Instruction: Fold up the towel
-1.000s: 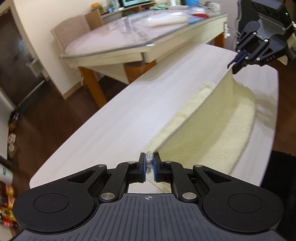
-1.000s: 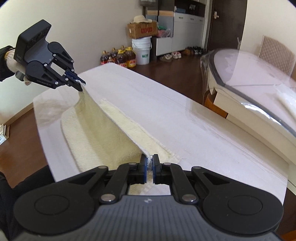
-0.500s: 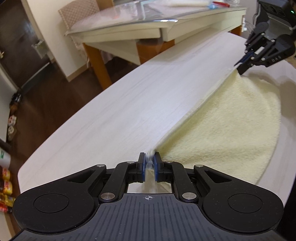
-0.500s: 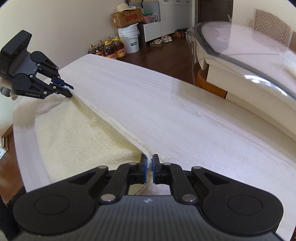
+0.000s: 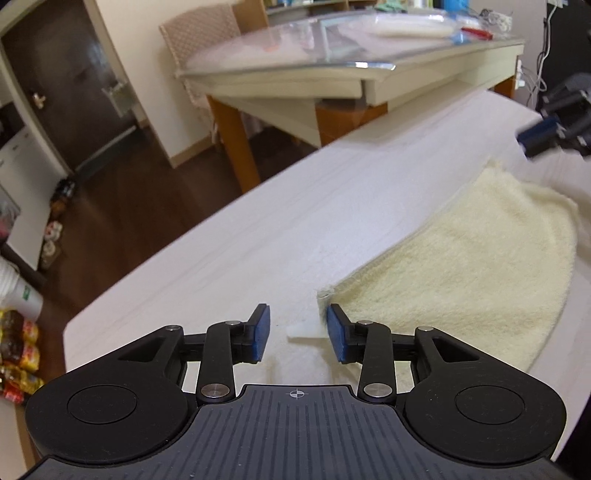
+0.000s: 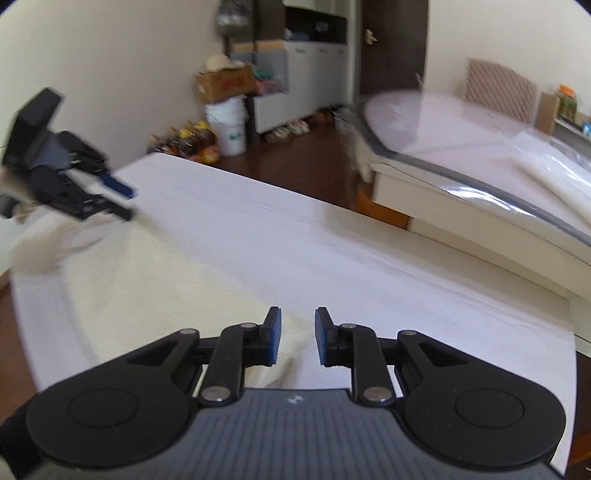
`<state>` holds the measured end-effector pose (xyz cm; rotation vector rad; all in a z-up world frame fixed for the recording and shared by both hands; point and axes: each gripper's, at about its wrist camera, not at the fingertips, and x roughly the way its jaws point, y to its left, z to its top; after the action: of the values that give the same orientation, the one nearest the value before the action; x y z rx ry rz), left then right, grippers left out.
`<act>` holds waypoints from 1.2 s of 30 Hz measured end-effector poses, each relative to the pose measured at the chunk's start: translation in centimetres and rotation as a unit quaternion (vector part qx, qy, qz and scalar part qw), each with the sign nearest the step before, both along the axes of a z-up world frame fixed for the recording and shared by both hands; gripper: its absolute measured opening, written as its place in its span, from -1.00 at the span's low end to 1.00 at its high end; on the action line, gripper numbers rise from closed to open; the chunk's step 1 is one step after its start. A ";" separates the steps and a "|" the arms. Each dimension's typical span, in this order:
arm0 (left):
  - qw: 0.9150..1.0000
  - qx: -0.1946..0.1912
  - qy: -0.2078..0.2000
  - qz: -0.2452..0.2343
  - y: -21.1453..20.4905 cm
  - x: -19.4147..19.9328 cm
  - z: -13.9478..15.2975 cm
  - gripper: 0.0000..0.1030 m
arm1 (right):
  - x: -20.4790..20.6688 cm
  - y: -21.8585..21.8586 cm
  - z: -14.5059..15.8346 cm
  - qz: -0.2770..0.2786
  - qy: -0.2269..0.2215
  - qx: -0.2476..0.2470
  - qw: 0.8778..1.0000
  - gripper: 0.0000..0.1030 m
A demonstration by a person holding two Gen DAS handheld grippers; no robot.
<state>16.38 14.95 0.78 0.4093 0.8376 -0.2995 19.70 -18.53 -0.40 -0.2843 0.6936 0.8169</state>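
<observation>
The pale yellow towel (image 5: 480, 258) lies folded flat on the white table (image 5: 258, 240). Its near corner and white tag (image 5: 304, 329) sit just ahead of my left gripper (image 5: 297, 332), which is open and empty. The right gripper (image 5: 546, 134) shows blurred at the far right, above the towel's far corner. In the right wrist view the towel (image 6: 147, 280) lies to the left, my right gripper (image 6: 297, 336) is open and empty over its near corner, and the left gripper (image 6: 114, 199) hovers blurred at the far end.
A glass-topped table (image 5: 351, 70) with clutter stands beyond the white table, with a chair (image 5: 199, 29) behind it. Bottles (image 6: 184, 142), a white bucket (image 6: 231, 127) and a cardboard box (image 6: 225, 83) stand on the dark floor by the wall.
Both grippers have opened and let go of the towel's edge. The towel now lies flat and folded, and both grippers have lifted away from it.
</observation>
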 end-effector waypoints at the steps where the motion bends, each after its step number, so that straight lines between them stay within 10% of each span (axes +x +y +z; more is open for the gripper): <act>1: 1.000 0.001 -0.006 -0.009 -0.5 -0.7 0.3 -0.29 | -1.4 0.1 -0.2 0.011 -0.006 -0.005 1.000 -0.58; 8: 0.999 0.017 -0.014 -0.040 -2.9 -3.8 -0.1 -0.25 | -6.6 0.8 -2.5 0.036 -0.010 -0.029 0.999 -0.60; 36: 0.999 -0.036 0.027 -0.017 -4.8 -11.1 -2.7 -0.34 | -5.0 -0.1 -3.5 0.074 -0.049 -0.116 0.989 -0.52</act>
<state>5.28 10.15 -1.93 0.3488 0.8708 -0.3729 14.66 -18.65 -3.94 -0.5876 0.6802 0.8578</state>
